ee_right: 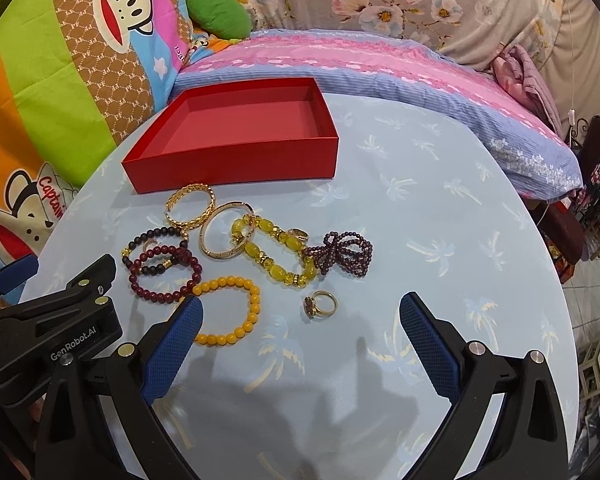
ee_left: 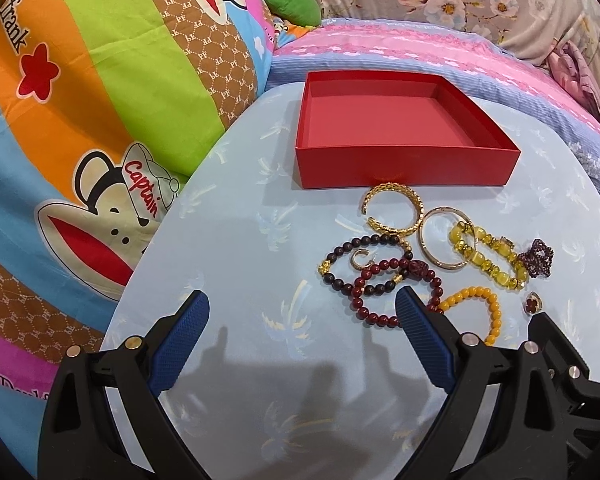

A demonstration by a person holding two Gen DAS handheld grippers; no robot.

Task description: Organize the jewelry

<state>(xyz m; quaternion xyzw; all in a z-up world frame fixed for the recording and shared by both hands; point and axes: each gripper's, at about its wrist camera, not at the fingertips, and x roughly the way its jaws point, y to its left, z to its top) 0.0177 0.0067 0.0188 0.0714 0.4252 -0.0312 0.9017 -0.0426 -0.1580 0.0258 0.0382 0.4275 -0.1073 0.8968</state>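
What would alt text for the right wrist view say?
Open right gripper hovers over a pale blue table, its jaws wide apart and empty. Ahead lie beaded bracelets, gold bangles and a ring, all outside the empty red box.

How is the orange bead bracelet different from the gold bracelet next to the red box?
The orange bead bracelet is round beads in a closed loop; the gold bracelet is patterned metal with a gap. The orange one lies nearest the grippers, the gold one by the red box. Both lie flat on the table.

my left gripper (ee_left: 302,312): black frame, silver screws | my fingers (ee_right: 174,344): blue ribbed pads | marking: white "GenRobot.AI"
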